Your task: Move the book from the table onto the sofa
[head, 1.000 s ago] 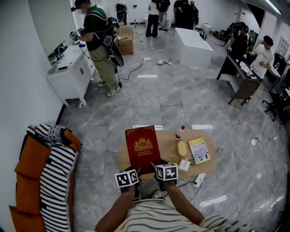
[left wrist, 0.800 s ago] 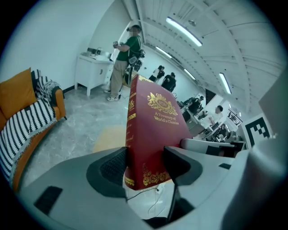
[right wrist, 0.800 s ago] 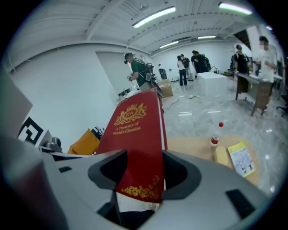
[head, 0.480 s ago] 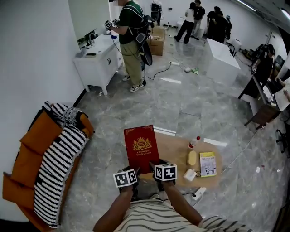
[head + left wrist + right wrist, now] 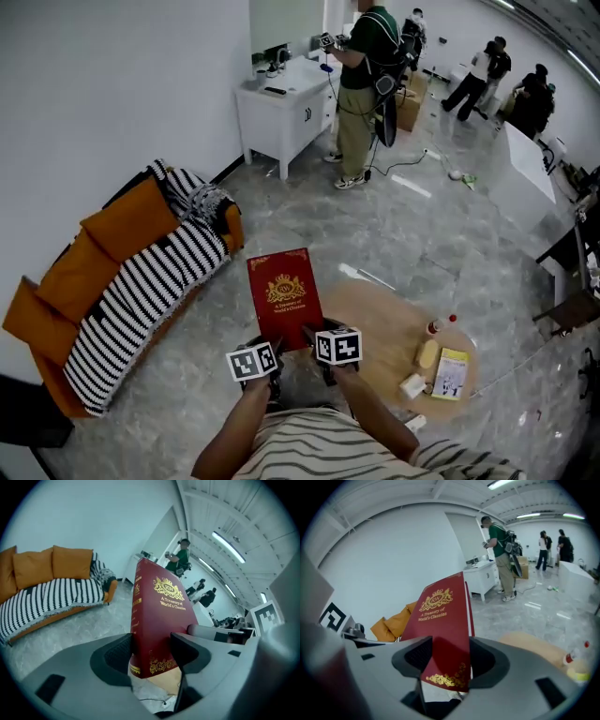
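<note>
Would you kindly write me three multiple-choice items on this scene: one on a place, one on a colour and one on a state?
1. Where is the red book?
A. Flat on the table
B. Held up by the left gripper and right gripper
C. On the floor

2. What colour are the back cushions of the sofa?
A. Orange
B. Green
C. Blue

3. How do the left gripper's fingers stand?
A. Wide apart and empty
B. Shut on the red book's lower end
C. Shut on nothing

Answers:
1 B, as each gripper view shows the book standing up between that gripper's fingers.
2 A, as the head view shows orange cushions along the wall.
3 B, as the pads press on both covers.
</note>
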`<state>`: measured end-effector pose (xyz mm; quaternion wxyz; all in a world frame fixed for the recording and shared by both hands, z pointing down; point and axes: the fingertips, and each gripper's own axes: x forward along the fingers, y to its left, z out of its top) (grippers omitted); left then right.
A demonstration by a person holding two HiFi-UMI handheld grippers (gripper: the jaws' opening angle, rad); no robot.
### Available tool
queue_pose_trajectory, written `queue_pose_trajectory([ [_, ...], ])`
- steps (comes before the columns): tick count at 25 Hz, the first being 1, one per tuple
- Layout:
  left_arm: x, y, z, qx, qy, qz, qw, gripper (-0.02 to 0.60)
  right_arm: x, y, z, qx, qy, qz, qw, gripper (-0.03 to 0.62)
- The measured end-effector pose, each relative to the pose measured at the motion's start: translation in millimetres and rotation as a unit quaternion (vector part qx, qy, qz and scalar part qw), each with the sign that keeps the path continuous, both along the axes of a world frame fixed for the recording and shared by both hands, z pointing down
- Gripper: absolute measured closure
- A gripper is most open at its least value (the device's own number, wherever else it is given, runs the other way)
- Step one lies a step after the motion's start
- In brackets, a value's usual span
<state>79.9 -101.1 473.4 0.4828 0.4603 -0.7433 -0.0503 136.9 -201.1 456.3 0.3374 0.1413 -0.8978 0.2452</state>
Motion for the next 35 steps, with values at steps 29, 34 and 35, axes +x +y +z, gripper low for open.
queue_pose_trajectory([
  [29, -264.7, 295.6, 4.9, -0.006, -0.011, -0.316, 0.9487, 0.320, -335.9, 282.2, 5.5, 0.005, -0.004, -0.309, 0.951, 0.347],
  [34, -289.8, 313.3, 17.2, -0.010, -0.002, -0.344, 0.9391, 0.321, -367.3, 300.4, 18.5, 0.002, 0.001, -0.337, 0.942, 0.347],
  [35, -297.5, 316.1, 18.8, -0.010, -0.002, -0.348, 0.9373, 0.321, -376.1, 303.3, 20.0, 0.002, 0.000, -0.341, 0.940, 0.347],
])
